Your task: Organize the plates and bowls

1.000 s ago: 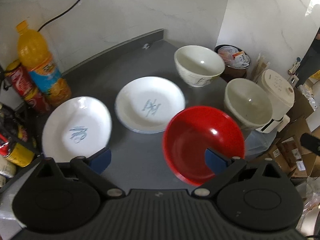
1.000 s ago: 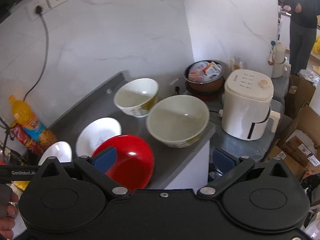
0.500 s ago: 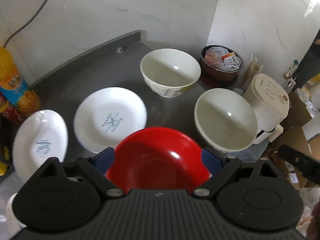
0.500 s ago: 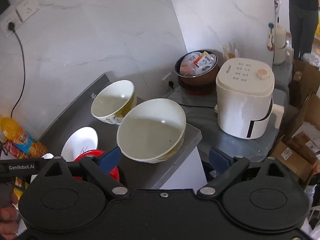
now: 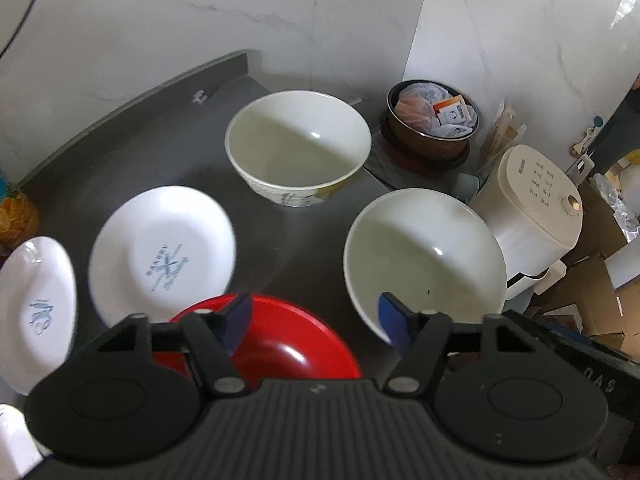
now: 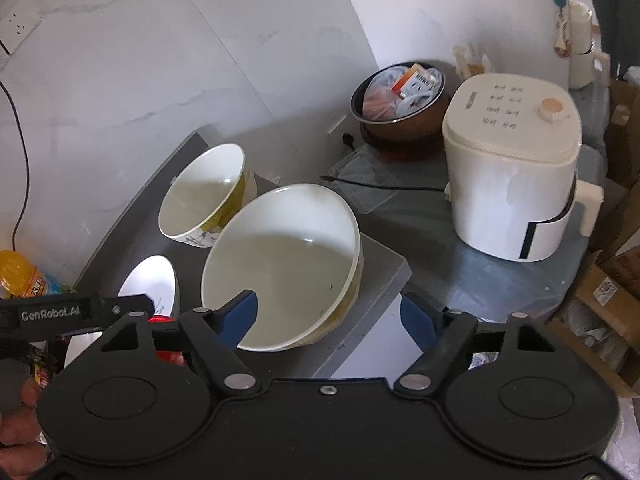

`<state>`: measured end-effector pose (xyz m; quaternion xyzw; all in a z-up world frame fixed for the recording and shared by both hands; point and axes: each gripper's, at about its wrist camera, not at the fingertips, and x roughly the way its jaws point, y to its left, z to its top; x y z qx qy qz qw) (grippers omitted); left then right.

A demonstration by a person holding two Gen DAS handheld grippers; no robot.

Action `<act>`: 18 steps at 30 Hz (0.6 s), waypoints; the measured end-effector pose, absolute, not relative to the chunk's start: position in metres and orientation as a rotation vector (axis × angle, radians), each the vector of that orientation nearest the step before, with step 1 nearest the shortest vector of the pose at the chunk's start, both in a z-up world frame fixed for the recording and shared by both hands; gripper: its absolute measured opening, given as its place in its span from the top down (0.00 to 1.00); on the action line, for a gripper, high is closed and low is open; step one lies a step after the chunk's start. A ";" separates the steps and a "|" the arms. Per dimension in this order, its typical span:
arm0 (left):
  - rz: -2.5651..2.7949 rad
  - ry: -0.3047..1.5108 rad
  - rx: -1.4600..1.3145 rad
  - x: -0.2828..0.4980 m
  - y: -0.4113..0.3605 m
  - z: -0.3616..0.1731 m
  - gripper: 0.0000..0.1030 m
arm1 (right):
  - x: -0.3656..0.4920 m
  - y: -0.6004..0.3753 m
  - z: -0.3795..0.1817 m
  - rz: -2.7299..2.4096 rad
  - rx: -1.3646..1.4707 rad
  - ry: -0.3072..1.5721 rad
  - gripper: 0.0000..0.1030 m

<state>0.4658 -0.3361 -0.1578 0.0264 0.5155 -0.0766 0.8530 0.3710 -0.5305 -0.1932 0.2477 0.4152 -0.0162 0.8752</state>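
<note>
Left gripper [image 5: 314, 322]: fingers spread, empty, over red bowl [image 5: 280, 344] at 6 o'clock. Right gripper [image 6: 328, 316]: fingers spread, empty, near cream bowl [image 6: 280, 268]. Grey table [image 5: 132, 140]: second cream bowl [image 5: 298, 148] at 12 o'clock; two white plates [image 5: 160, 252] at 9 o'clock.

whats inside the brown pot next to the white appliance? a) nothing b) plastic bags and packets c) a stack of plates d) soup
b, the brown pot beside the white appliance holds crumpled plastic bags and small printed packets, seen in both wrist views.
</note>
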 end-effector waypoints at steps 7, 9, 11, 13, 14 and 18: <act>-0.160 1.123 0.074 0.495 -0.352 -0.182 0.46 | 0.391 -0.542 -0.218 -0.037 0.566 0.902 0.39; -0.161 1.136 0.071 0.502 -0.355 -0.189 0.47 | 0.396 -0.543 -0.224 -0.038 0.576 0.914 0.40; -0.164 1.140 0.072 0.508 -0.358 -0.196 0.49 | 0.398 -0.543 -0.230 -0.036 0.579 0.922 0.40; -0.154 1.159 0.079 0.514 -0.361 -0.205 0.51 | 0.400 -0.543 -0.235 -0.038 0.583 0.929 0.41; -0.145 1.175 0.078 0.517 -0.362 -0.210 0.51 | 0.402 -0.543 -0.236 -0.038 0.590 0.931 0.41; -0.128 1.204 0.085 0.523 -0.366 -0.222 0.53 | 0.407 -0.543 -0.244 -0.038 0.608 0.941 0.50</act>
